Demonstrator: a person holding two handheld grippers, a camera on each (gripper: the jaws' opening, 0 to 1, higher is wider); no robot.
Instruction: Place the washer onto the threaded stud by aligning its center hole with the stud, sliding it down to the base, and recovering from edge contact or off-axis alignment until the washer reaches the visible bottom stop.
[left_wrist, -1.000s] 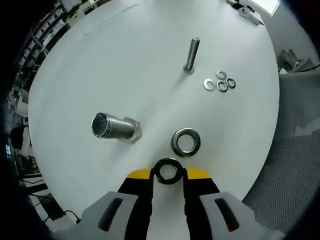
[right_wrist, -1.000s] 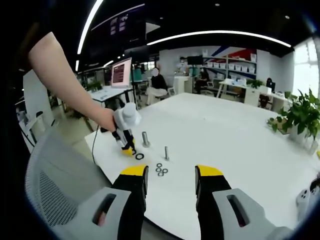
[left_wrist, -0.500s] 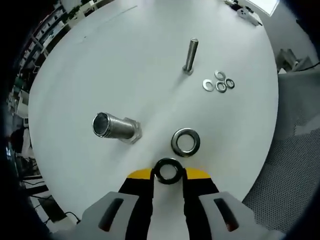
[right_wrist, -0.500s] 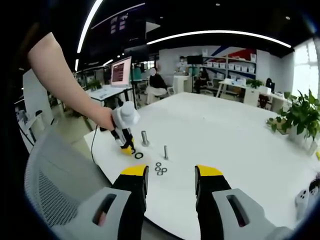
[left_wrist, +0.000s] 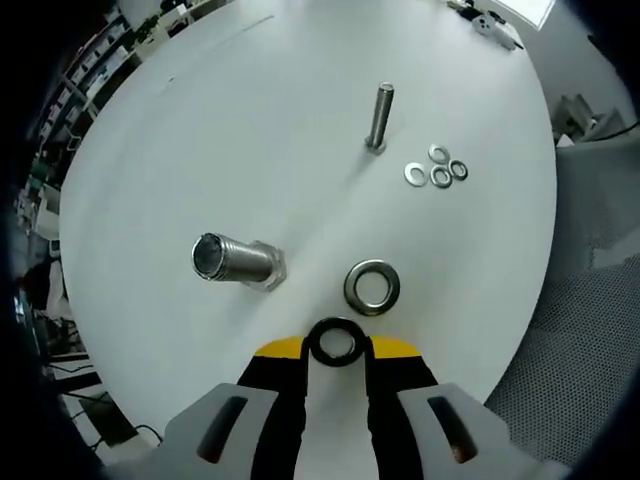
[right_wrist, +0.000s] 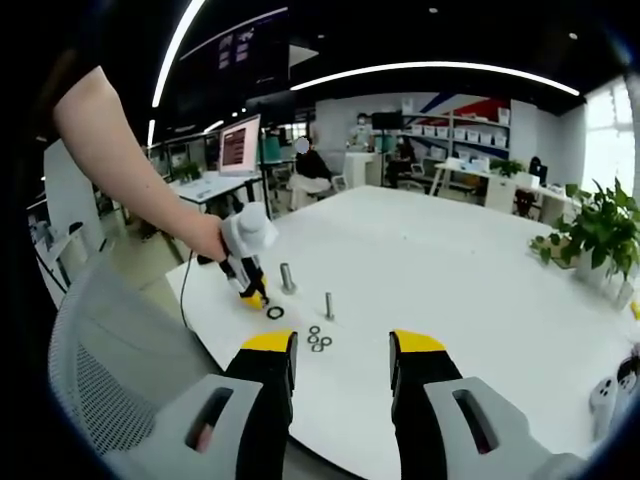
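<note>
1. Left gripper (left_wrist: 336, 347) clamped on a dark washer (left_wrist: 336, 341), ring held between the yellow pads at the jaw tips, over the near part of the table (left_wrist: 250, 110).
2. Hardly shifted since a second ago: washer in the same grip, camera eased a little so the fat stud (left_wrist: 233, 258) and small stud (left_wrist: 380, 115) sit slightly differently in the left gripper view.
3. Seen from the right gripper view, left gripper (right_wrist: 252, 295) low over the table, just beside the fat stud (right_wrist: 288, 277).
4. Second big washer (left_wrist: 372, 286) flat on the table just ahead of the held one; three small washers (left_wrist: 437, 170) near the small stud.
5. Right gripper (right_wrist: 340, 352) spread wide, holding nothing, well back from the work.
6. Meaning for the task: carry under way, no alignment yet; washer well apart from the fat stud's top, hole not yet over the axis.
</note>
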